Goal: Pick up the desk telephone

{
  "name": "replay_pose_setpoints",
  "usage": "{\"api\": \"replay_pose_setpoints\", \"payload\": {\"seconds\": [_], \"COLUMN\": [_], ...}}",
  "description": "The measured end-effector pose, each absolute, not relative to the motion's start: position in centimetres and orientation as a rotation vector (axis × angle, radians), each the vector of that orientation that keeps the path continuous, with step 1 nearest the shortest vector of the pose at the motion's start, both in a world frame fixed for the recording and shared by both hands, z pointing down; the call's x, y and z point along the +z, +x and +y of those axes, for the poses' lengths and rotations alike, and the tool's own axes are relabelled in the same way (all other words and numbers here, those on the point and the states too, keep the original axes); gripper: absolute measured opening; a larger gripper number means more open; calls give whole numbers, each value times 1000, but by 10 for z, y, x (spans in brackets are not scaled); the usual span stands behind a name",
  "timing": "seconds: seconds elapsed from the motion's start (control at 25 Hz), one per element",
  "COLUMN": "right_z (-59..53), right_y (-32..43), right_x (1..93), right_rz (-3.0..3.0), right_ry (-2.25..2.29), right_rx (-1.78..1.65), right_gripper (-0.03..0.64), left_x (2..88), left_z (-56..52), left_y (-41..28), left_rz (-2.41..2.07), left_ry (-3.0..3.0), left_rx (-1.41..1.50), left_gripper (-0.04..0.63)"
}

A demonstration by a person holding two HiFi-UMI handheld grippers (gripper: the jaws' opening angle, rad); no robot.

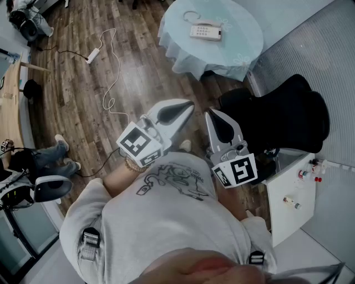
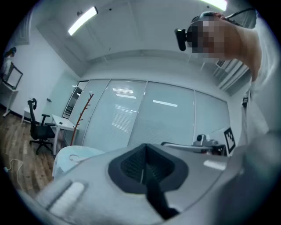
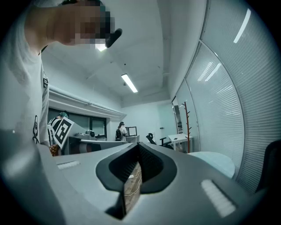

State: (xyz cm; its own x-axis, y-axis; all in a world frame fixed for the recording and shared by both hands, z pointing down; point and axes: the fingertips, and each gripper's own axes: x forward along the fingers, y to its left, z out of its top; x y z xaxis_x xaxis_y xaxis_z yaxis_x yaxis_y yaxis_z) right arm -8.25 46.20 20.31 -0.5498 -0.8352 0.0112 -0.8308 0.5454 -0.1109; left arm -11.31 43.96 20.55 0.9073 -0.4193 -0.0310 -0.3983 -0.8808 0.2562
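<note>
The desk telephone [image 1: 206, 31] is white and lies on a round table with a pale blue cloth [image 1: 233, 50], far ahead in the head view. Its cord [image 1: 191, 15] loops beside it. Both grippers are held close to my chest, well short of the table. My left gripper [image 1: 187, 106] is shut with nothing in it, and so is my right gripper [image 1: 212, 113]. In the left gripper view the closed jaws [image 2: 142, 169] point level, with the table's edge [image 2: 70, 156] low at the left. The right gripper view shows its closed jaws [image 3: 134, 176] and the table [image 3: 215, 163] at the right.
A black office chair [image 1: 288, 119] stands right of my right gripper, with a white cabinet [image 1: 288, 194] below it. A power strip with a cable [image 1: 93, 54] lies on the wooden floor. A seated person's legs [image 1: 50, 158] are at the left. A coat rack [image 2: 83, 114] stands by the glass wall.
</note>
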Motion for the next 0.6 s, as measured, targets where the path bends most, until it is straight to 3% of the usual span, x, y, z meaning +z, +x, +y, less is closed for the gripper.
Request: {"api": "replay_pose_setpoints", "payload": {"seconds": [0.6], "right_z": [464], "right_y": [-57], "right_x": [197], "right_rz": [2694], "right_ry": [-1455], "right_rx": [-160], "right_gripper": [6], "left_x": [208], "left_z": [442], "left_y": [-92], "left_rz": [-635], "left_ry": [2804], "left_rx": [-110], "left_gripper": [2]}}
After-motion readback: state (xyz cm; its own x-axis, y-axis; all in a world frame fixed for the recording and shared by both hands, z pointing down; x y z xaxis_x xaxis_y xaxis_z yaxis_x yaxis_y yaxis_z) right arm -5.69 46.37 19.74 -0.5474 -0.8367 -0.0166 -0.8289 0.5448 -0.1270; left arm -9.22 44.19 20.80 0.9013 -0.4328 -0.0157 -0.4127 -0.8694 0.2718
